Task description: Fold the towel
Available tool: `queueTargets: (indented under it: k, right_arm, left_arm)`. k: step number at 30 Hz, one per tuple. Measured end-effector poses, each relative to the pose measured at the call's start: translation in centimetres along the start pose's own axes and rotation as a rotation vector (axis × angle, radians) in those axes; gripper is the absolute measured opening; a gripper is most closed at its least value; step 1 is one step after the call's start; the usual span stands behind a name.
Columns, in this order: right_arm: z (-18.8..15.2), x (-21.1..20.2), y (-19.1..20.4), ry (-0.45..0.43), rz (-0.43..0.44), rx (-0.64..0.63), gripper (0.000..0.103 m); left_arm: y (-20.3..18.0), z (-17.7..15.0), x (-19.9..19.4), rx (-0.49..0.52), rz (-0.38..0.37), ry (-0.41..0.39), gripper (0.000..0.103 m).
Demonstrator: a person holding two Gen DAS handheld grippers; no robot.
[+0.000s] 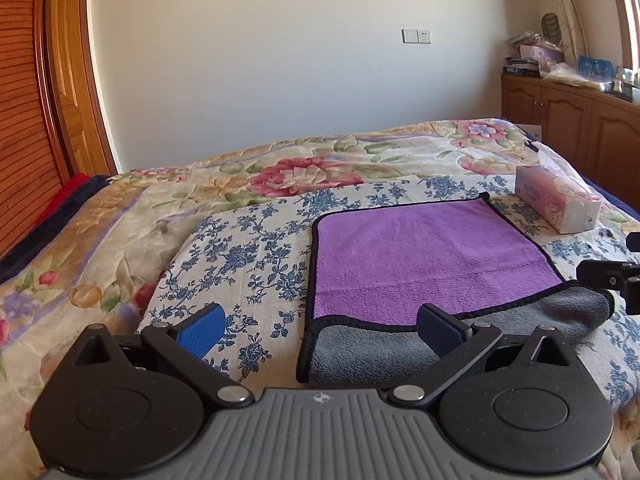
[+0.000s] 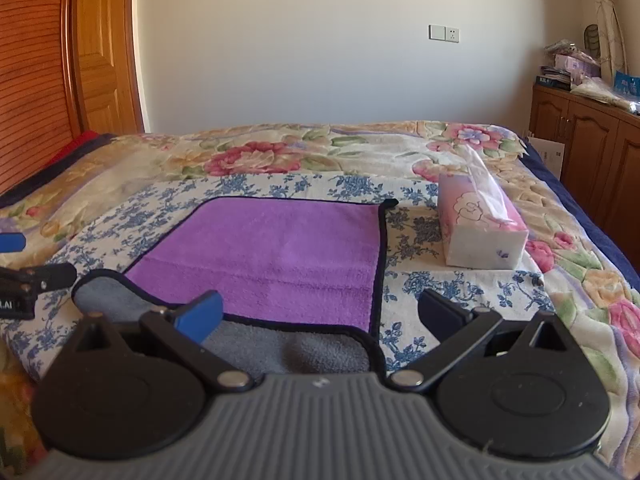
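Observation:
A towel (image 1: 424,256), purple on one face and grey on the other with black trim, lies on the bed, its purple layer folded over the grey layer, which shows along the near edge. It also shows in the right wrist view (image 2: 280,252). My left gripper (image 1: 320,330) is open and empty, just above the towel's near left corner. My right gripper (image 2: 320,316) is open and empty, above the towel's near right corner. Each gripper's tip shows at the edge of the other's view.
The towel rests on a blue-flowered cloth (image 1: 240,256) over a floral quilt (image 1: 304,172). A pink tissue box (image 2: 480,232) stands just right of the towel. A wooden cabinet (image 2: 588,148) with clutter on top is at the far right, a wooden door (image 2: 104,48) at the left.

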State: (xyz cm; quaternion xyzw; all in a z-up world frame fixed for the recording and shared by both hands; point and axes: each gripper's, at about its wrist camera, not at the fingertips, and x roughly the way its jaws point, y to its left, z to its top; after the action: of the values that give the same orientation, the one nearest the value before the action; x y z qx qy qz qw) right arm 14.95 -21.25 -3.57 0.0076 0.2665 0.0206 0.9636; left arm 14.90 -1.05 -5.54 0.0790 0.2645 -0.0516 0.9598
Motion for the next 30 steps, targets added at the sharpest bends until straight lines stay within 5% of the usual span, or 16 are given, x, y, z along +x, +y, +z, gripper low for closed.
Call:
queueTargets:
  k: [8, 17, 30]
  right_arm:
    - [-0.2, 1.2, 0.1, 0.029, -0.001, -0.014, 0.103]
    - [-0.4, 2.3, 0.0, 0.06, 0.002, -0.018, 0.103]
    - [-0.7, 3.3, -0.4, 0.091, 0.004, -0.012, 0.103]
  left_arm:
    - [1.1, 0.3, 2.5, -0.011, -0.026, 0.032, 0.102]
    - [1.9, 0.3, 4.8, -0.023, -0.071, 0.101, 0.088]
    - [3.5, -0.4, 7.2, -0.114, -0.182, 0.209, 0.044]
